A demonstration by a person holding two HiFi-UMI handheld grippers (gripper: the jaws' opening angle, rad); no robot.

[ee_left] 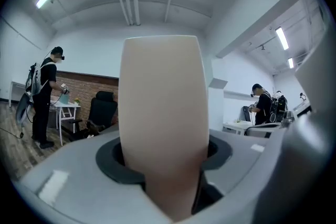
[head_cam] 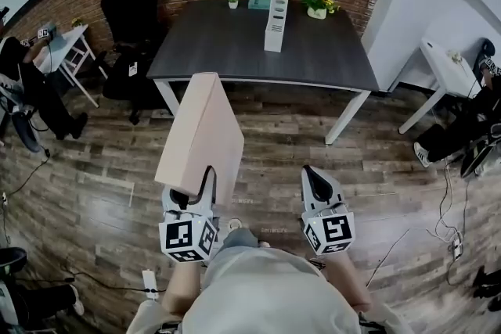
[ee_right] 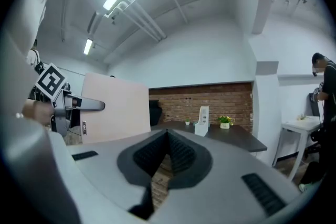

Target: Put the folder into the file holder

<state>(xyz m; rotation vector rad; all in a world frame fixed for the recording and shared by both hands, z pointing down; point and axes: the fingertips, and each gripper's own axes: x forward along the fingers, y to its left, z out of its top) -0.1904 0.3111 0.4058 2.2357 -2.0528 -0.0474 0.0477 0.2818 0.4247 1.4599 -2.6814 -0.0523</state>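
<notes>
Head view: folder (head_cam: 202, 129) base behind tongs (head_cam: 193, 188)

Pink folder (head_cam: 202, 135) upright in mid-air; white file holder (head_cam: 276, 15) upright on table (head_cam: 227, 43).

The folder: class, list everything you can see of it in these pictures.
The folder is plain, pale pink, flat and rectangular, apparently stiff card. Closed, it stands upright on edge, its near end clamped in the left tongs, held in the air above the wood floor, short of the dark table. Nothing else touches it.
</notes>
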